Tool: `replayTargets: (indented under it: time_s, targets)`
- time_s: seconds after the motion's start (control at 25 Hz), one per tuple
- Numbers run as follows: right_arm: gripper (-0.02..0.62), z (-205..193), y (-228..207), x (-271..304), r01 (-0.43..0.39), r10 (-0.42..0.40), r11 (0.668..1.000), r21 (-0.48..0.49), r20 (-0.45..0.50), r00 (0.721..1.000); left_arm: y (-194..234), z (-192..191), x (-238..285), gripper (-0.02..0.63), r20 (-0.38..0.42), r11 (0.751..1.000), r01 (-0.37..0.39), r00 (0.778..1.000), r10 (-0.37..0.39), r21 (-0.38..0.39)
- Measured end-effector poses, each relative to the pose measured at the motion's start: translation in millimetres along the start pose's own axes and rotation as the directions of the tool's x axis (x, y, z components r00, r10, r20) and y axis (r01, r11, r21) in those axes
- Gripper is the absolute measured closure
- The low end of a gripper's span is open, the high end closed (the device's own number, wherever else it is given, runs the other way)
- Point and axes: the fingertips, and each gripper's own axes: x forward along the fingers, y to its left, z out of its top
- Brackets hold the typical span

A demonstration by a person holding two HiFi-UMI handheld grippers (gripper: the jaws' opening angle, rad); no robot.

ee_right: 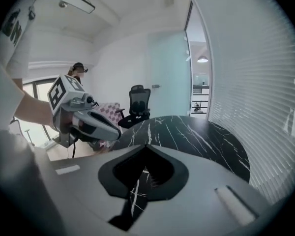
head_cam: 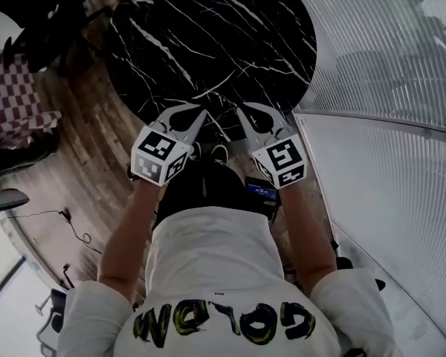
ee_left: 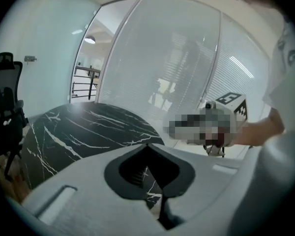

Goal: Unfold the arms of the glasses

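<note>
The left gripper (head_cam: 202, 113) and right gripper (head_cam: 241, 110) hover by the marble table (head_cam: 208, 36) at its near edge, jaws of both pressed together on nothing. No glasses show in any view, so none of the unfolding can be judged done. Only the right gripper view catches the office chair (ee_right: 137, 100) beyond.

Left gripper (ee_left: 148, 145) has its jaws pressed together with nothing in them, black marbled desk (ee_left: 78, 132) just ahead. Right gripper (ee_left: 214, 127) is off to the right, office chair (ee_left: 4, 102) far left.
</note>
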Motion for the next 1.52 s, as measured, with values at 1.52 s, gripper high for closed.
replayTargets:
  time_s: [1.52]
  targets:
    - [0.594,208.6,74.4,-160.8,-0.05,0.031,0.998,0.028,0.466,0.884,-126.4,181.1,-118.5,0.606,0.434,0.988,-0.08,0.901,0.016,0.13]
